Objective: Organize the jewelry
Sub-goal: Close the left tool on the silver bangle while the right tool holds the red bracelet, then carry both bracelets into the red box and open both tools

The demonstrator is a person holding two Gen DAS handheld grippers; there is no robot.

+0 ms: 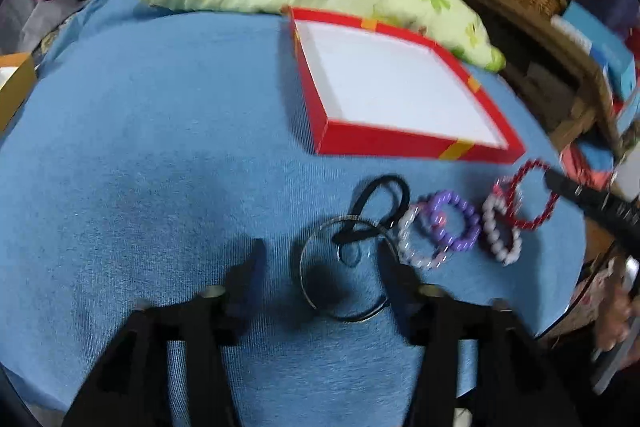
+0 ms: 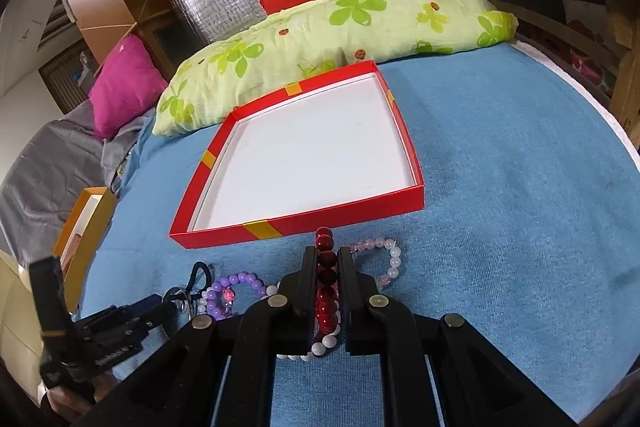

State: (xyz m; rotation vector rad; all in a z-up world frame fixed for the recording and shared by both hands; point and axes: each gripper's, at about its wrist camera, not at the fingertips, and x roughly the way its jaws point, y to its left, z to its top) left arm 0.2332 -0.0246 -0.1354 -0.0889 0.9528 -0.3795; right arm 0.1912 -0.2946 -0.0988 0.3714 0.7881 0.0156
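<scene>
**Desk:** Writing anywhere on that bed?

**Photographer:** None that could be read. The red box (image 2: 304,229) carried only plain yellow tape strips, and the small orange box (image 2: 90,227) at the left edge showed no legible print.

**Desk:** Left to right, then.

**Photographer:** On the blue cloth (image 1: 160,147), the left gripper (image 1: 324,263) stood with its jaws spread and empty. A thin metal bangle (image 1: 306,291) lay flat between the fingers, touching the right one at most; blur hid any contact. A black hair tie (image 1: 384,183) looped across the bangle's far edge. Next came a pale beaded bracelet (image 1: 404,239) overlapping a purple bracelet (image 1: 464,223), then a pinkish-white bracelet (image 1: 496,239).

**Desk:** And the right hand?

**Photographer:** The right gripper (image 2: 325,259) was clamped on a red bead bracelet (image 2: 323,247), the beads running in a line between its fingers and poking out past the tips, toward the near wall of the red box. The box sat open and white inside, against a green floral pillow (image 2: 320,27).
</scene>
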